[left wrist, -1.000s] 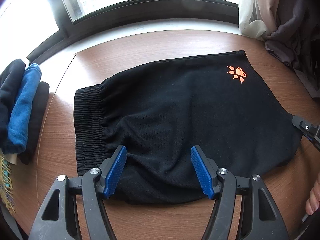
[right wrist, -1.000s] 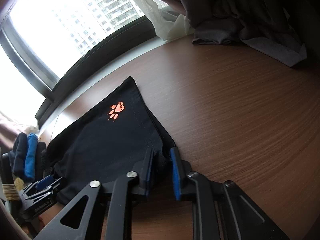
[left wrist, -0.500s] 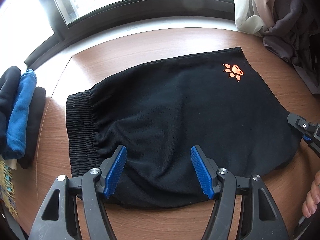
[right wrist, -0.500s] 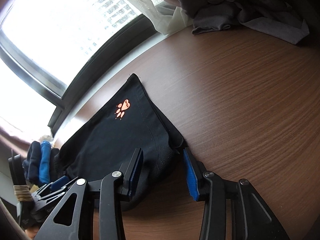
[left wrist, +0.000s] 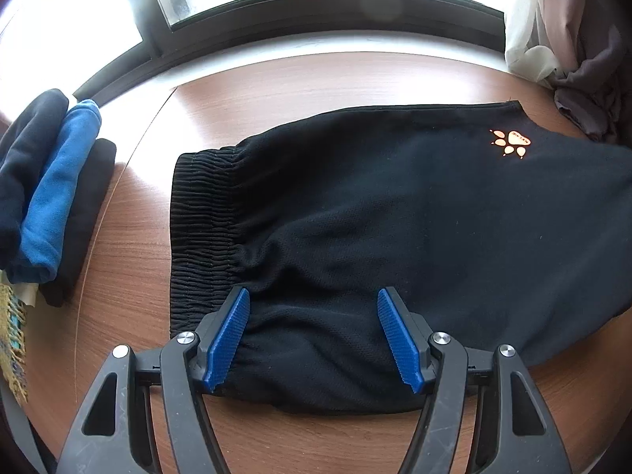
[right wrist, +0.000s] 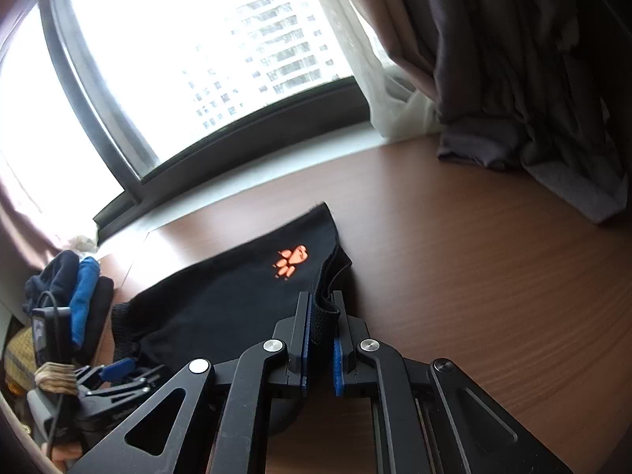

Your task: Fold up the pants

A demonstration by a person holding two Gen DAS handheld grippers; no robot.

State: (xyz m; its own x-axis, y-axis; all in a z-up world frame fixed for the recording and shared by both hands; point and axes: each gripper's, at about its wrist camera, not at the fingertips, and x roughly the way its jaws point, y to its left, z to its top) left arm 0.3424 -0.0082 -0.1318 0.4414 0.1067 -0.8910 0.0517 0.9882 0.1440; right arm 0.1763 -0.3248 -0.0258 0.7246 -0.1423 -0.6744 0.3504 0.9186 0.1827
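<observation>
A: Item one, pants [left wrist: 395, 213]. Location?
B: Flat on table [left wrist: 276, 91], already folded; waistband [left wrist: 201, 229] at 9 o'clock, paw logo [left wrist: 511, 143] at 2 in the left view.
A: Handling?
B: Soft, light, limp knit; likely to sag and slide. Take it at an edge or corner, both layers together.
A: Right gripper [right wrist: 320, 316]?
B: Clamped on the hem corner, cloth bunched between the pads, pitched down, corner lifted off the wood.
A: Left gripper [left wrist: 312, 335]?
B: Jaws apart, nothing pinched, angled steeply over the near edge at 6 o'clock.
A: Other stock?
B: Folded clothes [left wrist: 47, 197] at 9.
</observation>
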